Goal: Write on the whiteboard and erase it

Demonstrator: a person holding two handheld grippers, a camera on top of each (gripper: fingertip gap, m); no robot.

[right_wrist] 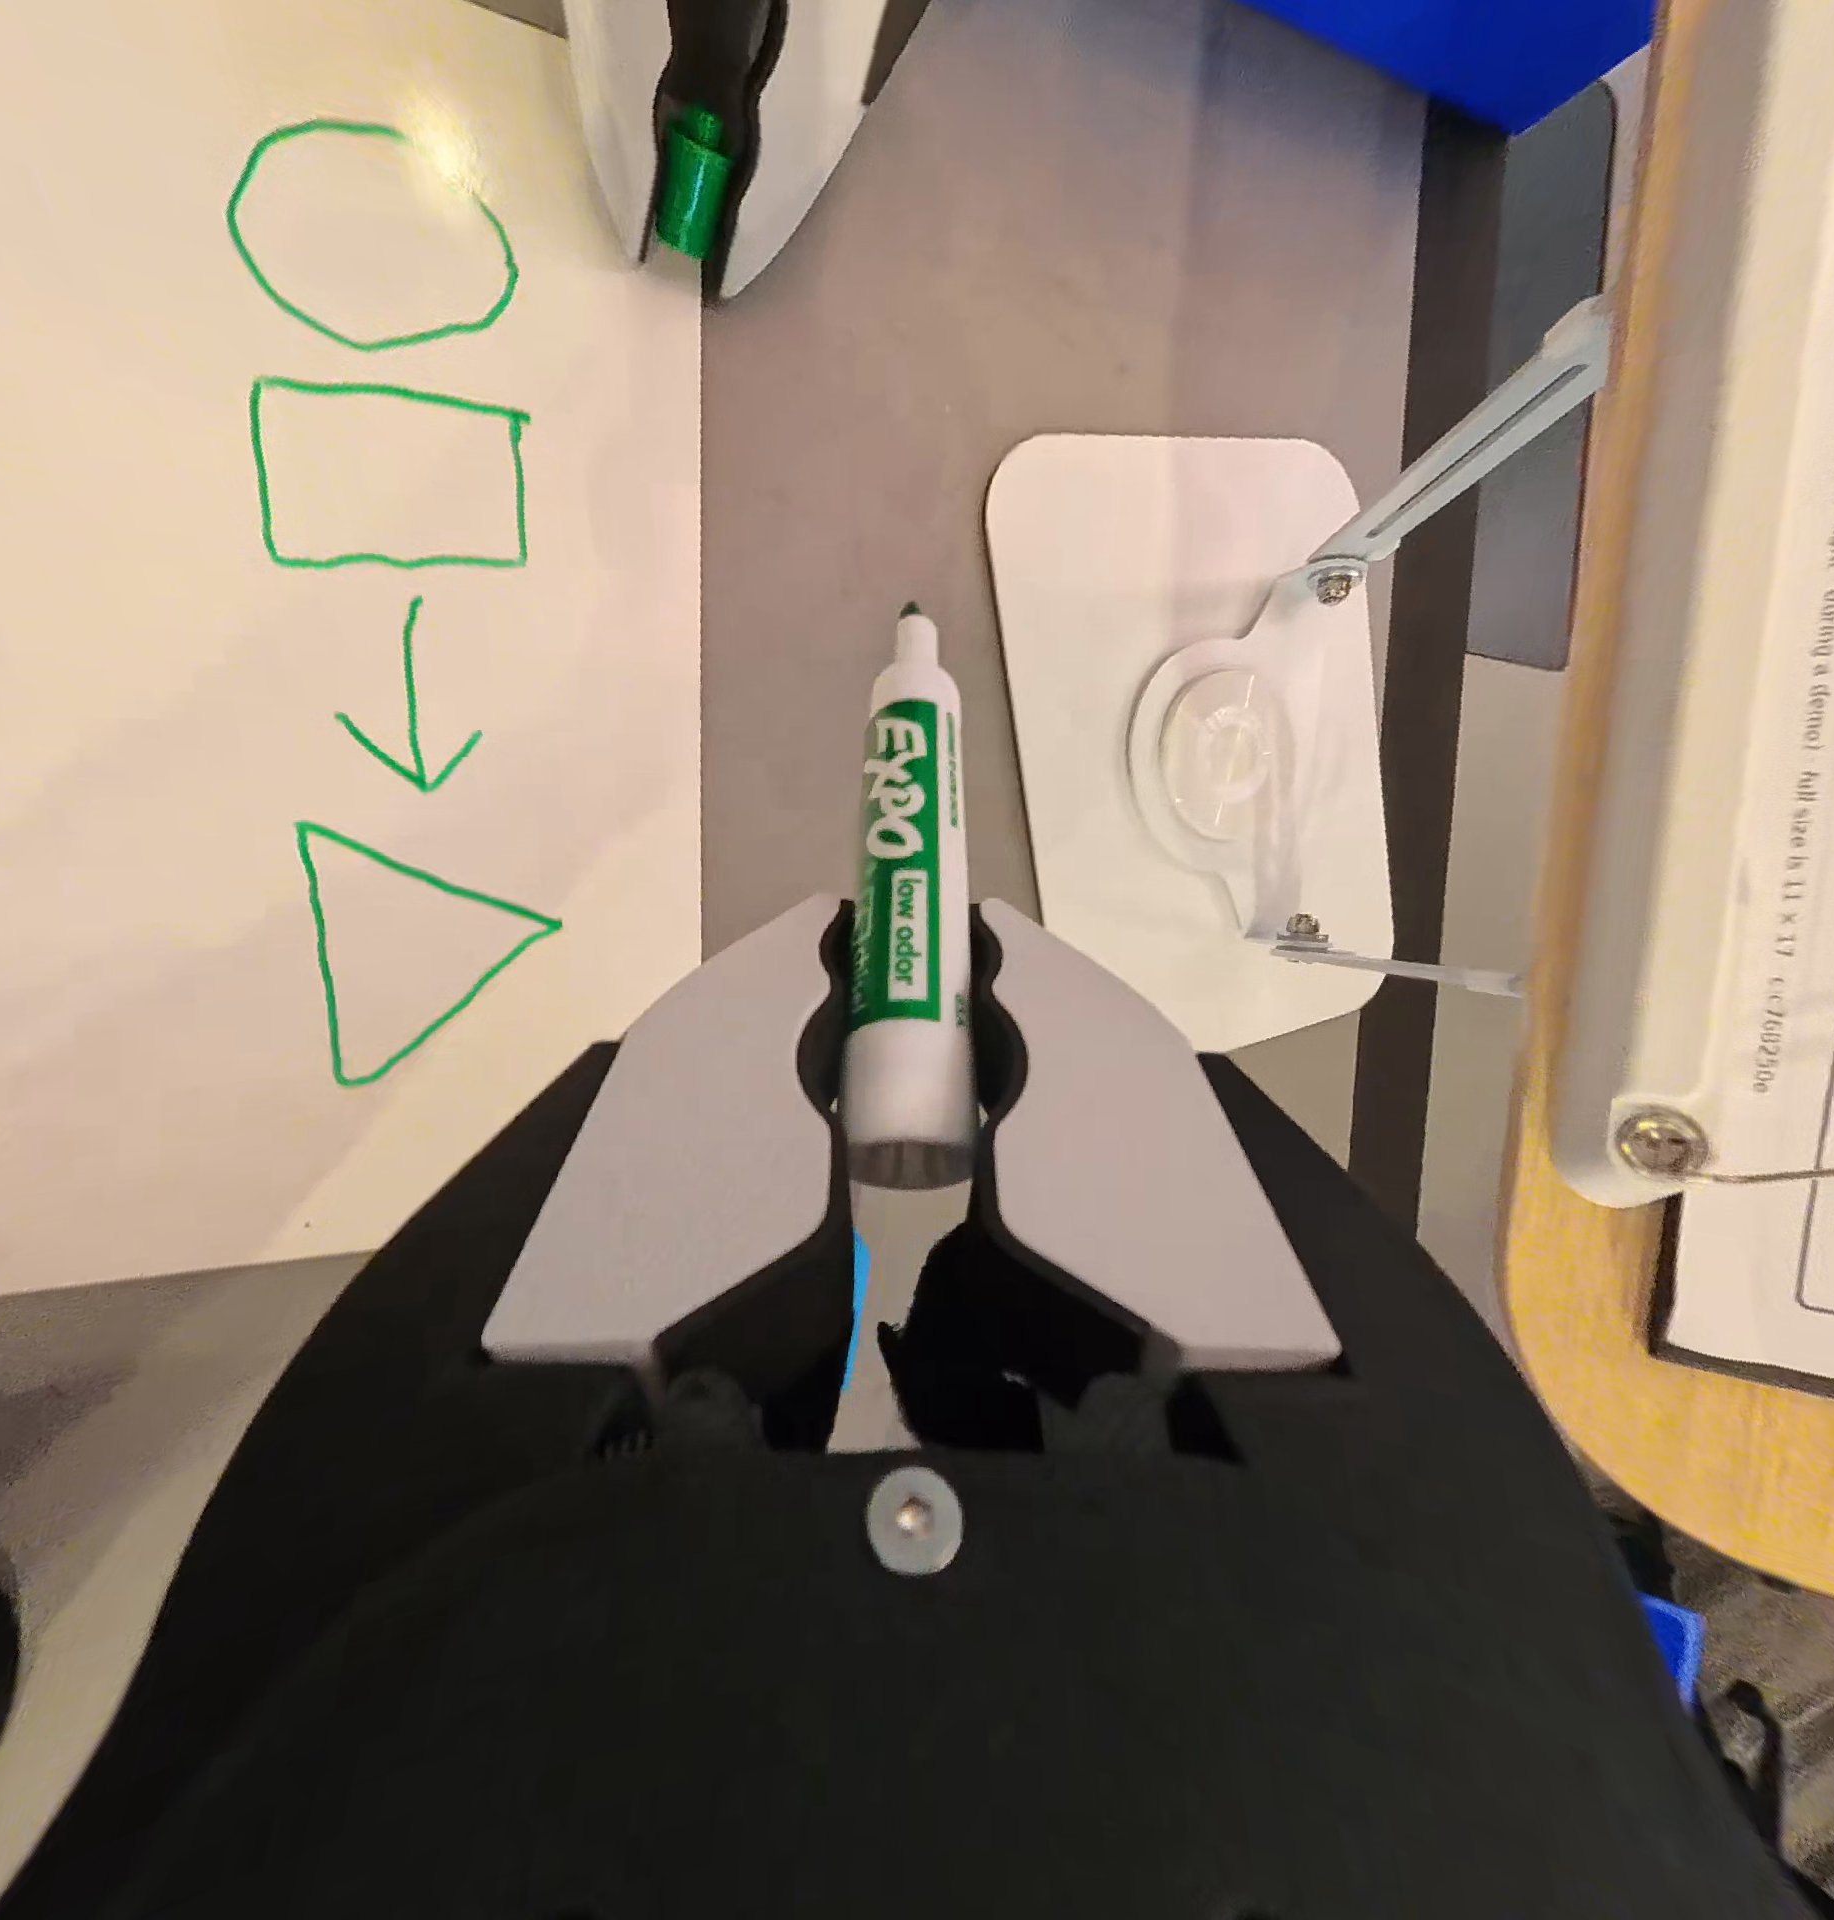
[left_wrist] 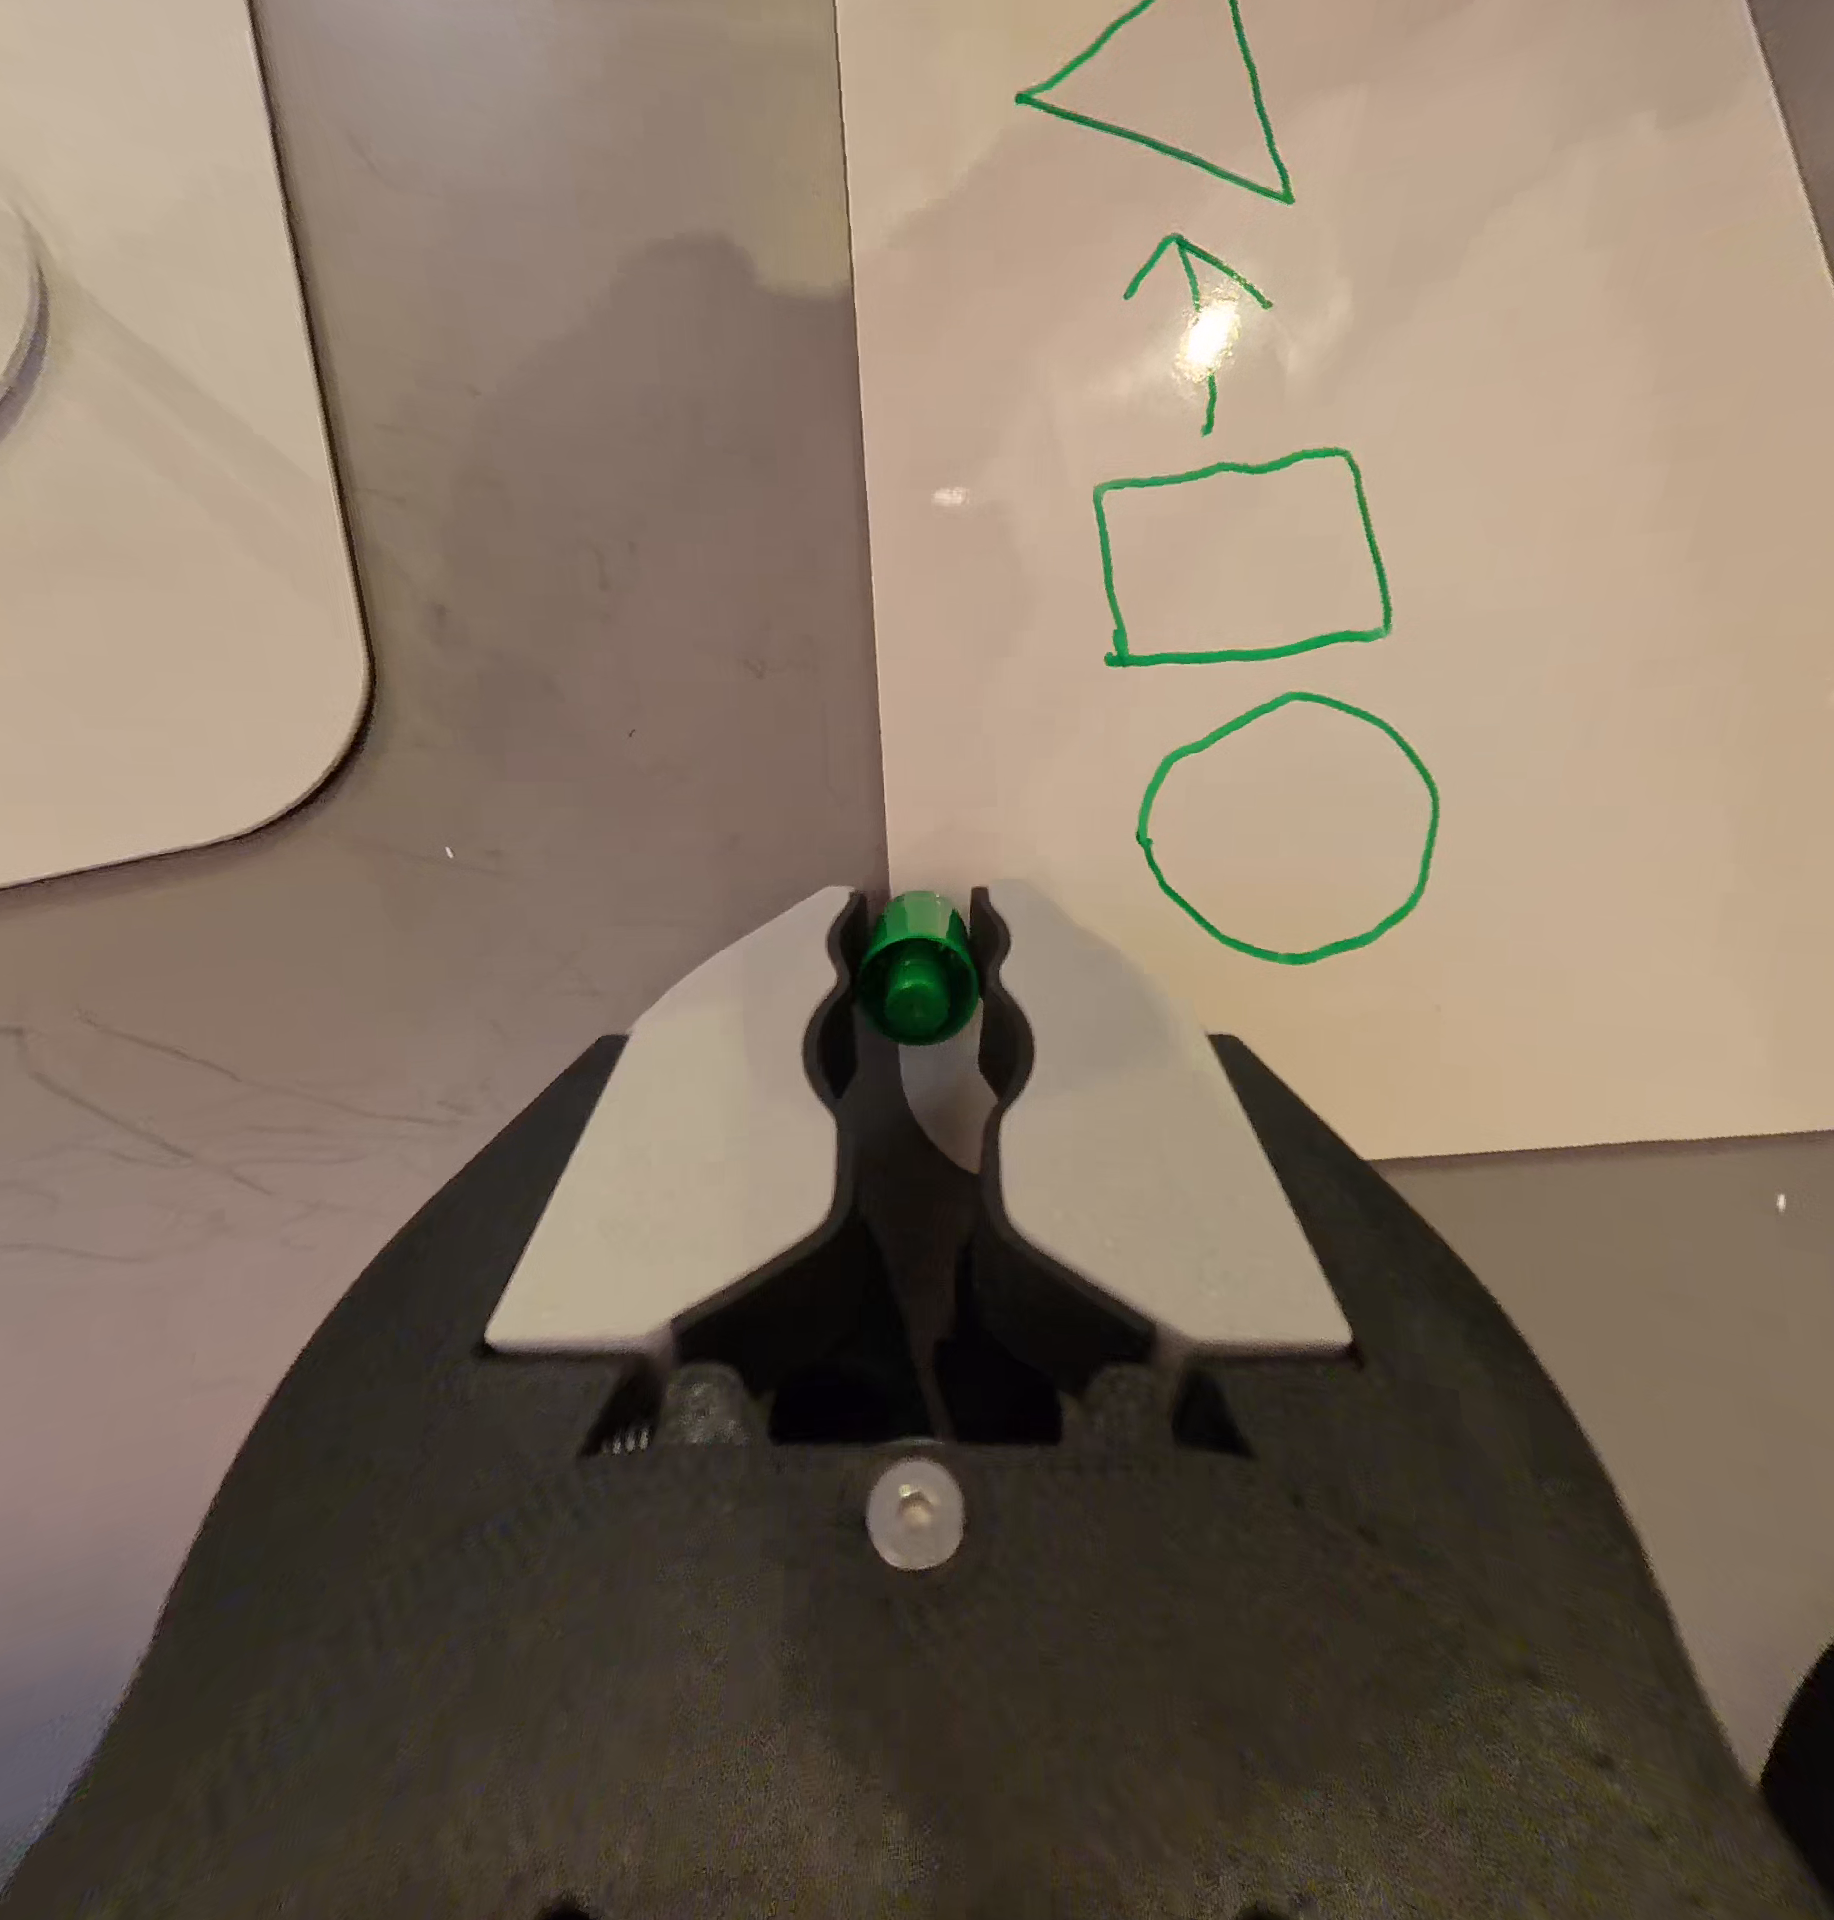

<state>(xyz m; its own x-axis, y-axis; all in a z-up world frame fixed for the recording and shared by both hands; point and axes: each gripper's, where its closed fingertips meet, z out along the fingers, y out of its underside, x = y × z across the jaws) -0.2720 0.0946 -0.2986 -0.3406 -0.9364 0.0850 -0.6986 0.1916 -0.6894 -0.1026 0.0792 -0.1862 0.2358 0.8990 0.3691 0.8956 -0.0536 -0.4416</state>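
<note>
My left gripper (left_wrist: 915, 935) is shut on a green marker cap (left_wrist: 913, 971) and holds it at the whiteboard's near left edge; the cap also shows in the right wrist view (right_wrist: 697, 192), in that gripper's fingers. The whiteboard (left_wrist: 1515, 416) bears a green triangle (left_wrist: 1173, 104), an arrow (left_wrist: 1199, 312), a rectangle (left_wrist: 1245, 556) and a circle (left_wrist: 1290, 826). My right gripper (right_wrist: 908, 935) is shut on an uncapped white and green marker (right_wrist: 908, 862), tip pointing away, above the grey table beside the whiteboard (right_wrist: 113, 623).
A white plate with a clear suction mount and metal arms (right_wrist: 1204, 727) lies on the grey table (right_wrist: 830, 468) right of the marker; it also shows in the left wrist view (left_wrist: 113, 468). A wooden board with papers (right_wrist: 1723, 727) sits at the far right.
</note>
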